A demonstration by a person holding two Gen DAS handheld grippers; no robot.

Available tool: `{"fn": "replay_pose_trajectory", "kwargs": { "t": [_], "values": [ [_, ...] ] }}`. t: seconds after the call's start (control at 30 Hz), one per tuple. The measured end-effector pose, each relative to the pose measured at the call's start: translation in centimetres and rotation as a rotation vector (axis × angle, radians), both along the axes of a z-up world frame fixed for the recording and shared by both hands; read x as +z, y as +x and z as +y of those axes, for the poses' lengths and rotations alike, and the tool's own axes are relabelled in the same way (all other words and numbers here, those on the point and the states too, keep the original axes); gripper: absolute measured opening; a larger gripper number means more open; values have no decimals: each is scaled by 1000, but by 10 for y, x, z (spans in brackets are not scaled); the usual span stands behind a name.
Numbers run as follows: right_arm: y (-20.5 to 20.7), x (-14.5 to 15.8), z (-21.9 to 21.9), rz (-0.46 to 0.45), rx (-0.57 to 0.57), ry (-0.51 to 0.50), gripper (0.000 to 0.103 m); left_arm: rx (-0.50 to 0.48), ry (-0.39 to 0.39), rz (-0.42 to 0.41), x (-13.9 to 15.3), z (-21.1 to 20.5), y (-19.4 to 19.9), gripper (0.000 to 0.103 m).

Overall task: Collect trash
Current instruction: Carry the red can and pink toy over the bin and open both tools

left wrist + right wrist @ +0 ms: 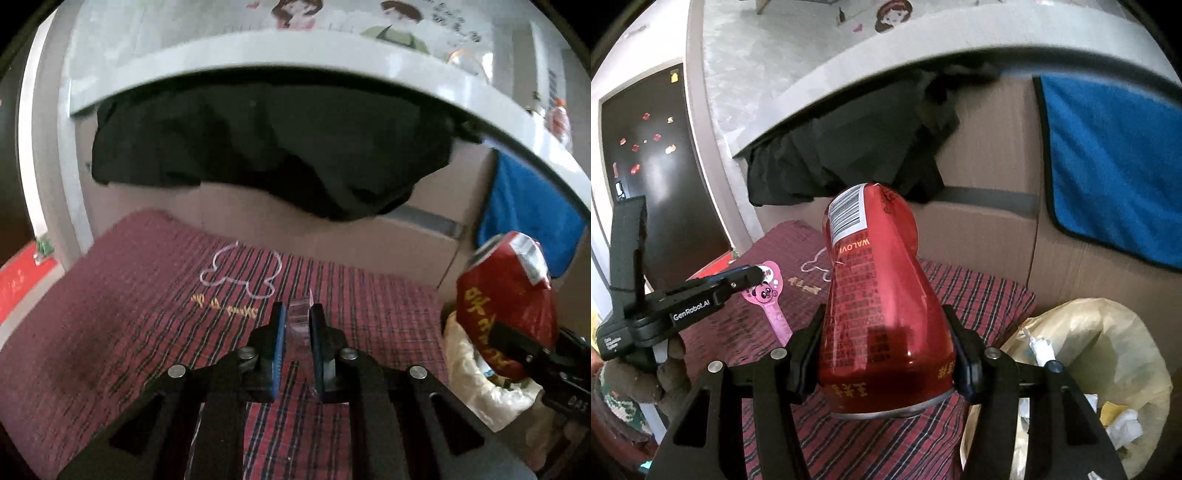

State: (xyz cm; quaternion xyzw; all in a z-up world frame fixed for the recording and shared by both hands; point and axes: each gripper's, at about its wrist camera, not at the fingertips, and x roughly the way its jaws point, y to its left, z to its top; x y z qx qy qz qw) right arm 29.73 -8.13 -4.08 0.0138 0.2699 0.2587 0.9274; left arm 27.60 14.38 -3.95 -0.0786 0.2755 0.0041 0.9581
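Note:
My right gripper is shut on a dented red drink can with a barcode label, held tilted above the plaid mat. The can and right gripper also show at the right of the left wrist view. My left gripper is shut on a thin piece of plastic, seen edge-on and nearly clear. From the right wrist view it is a flat pink spoon-shaped piece with a cartoon face, hanging from the left gripper over the mat. A yellowish trash bag holding paper scraps stands open at the right.
A red plaid mat covers the floor. Behind it stands a cardboard box with a black cloth and a blue towel draped over it, under a white table edge. The bag sits below the can. A gloved hand grips the left tool.

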Motion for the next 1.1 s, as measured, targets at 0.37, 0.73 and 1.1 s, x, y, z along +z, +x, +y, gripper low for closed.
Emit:
{"fn": "replay_pose_trajectory", "kwargs": {
  "t": [0.37,0.73,1.1],
  "values": [
    [-27,43,-31,-98,-61,-15,54,-56,79,-202,56,-48,-40,14],
    [-58,71,-121,-207,-264,-70,54,-246,61,-286,80,-147,-47,14],
    [-55,59,-179,-180,-377,-15,54,-360,81,-246,56,-223,-27,14]
  ]
}}
